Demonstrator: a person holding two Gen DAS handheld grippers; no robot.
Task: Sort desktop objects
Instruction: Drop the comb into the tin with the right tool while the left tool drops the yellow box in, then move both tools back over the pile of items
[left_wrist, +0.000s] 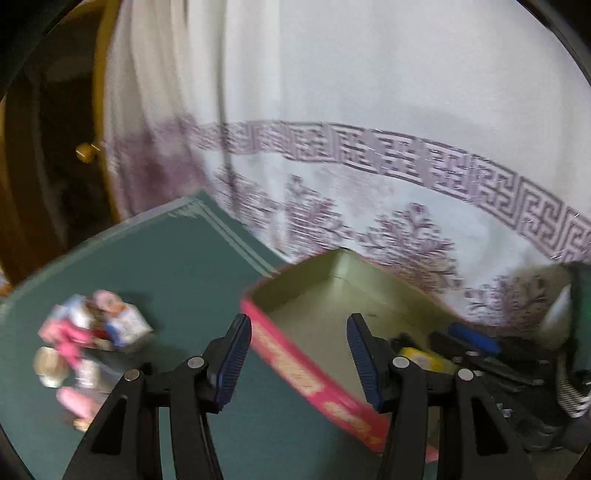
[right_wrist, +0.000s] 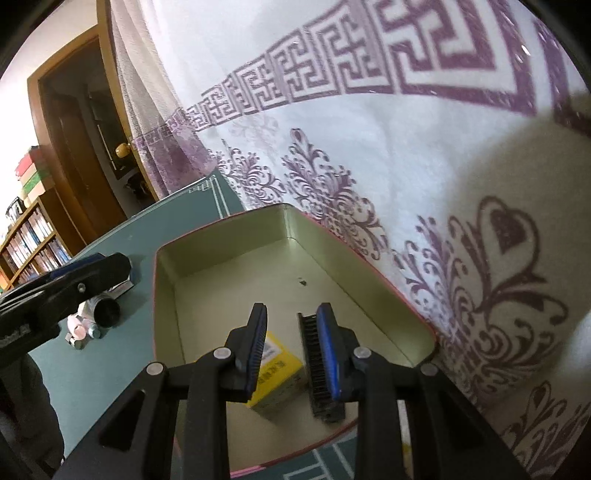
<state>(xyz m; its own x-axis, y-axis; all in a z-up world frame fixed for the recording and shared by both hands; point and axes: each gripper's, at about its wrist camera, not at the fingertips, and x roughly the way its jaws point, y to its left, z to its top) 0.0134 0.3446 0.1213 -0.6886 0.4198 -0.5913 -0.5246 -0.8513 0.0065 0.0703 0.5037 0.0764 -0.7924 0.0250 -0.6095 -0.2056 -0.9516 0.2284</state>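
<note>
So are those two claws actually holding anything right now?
No. The left claw hangs open over the tin's pink wall; the right claw is open above the yellow box and comb.

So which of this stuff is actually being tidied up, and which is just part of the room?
Part of the job:
- tin box, open, pink outside
- yellow packet inside it
- black comb inside it
- pile of small toys on the green tabletop
- left gripper and right gripper, both open

Just lying about:
- purple-patterned curtain
- bookshelf
- wooden door
</note>
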